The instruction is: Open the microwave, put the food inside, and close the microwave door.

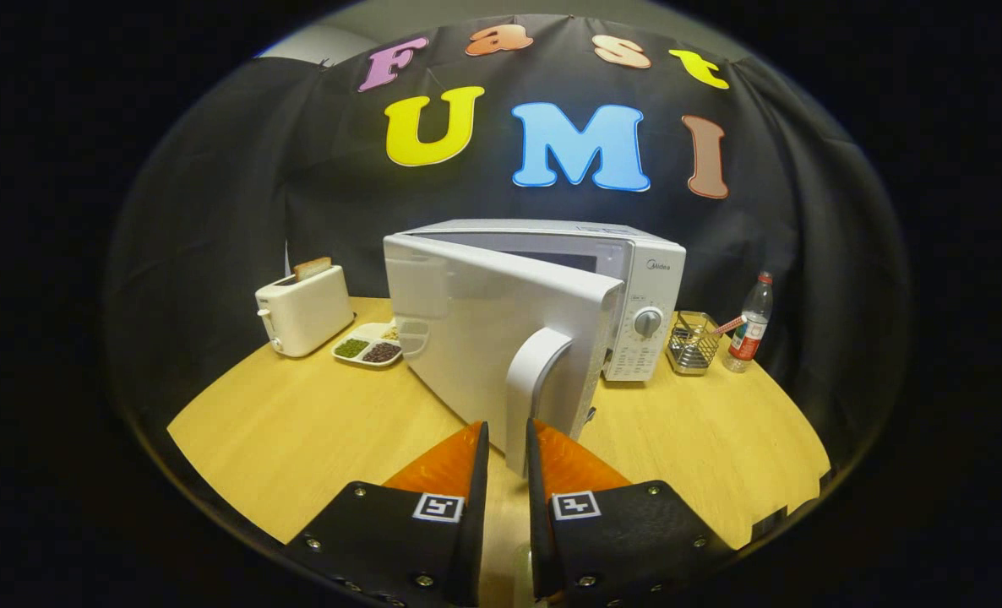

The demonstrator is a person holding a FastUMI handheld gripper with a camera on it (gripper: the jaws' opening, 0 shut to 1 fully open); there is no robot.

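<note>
Door (484,338) ajar, handle (533,393) btwn tongs (508,439)

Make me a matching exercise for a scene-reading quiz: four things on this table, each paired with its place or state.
Things:
1. microwave door
2. toaster
3. bottle
4. tongs

Places or states:
A. beside the wire basket
B. swung partly open
C. holds a bread slice
D. fingers either side of the door handle's lower end

Pairs: 1-B, 2-C, 3-A, 4-D

Gripper (508,439) fingers flank the handle (531,380) (microwave (636,279) door (484,338) ajar).
</note>
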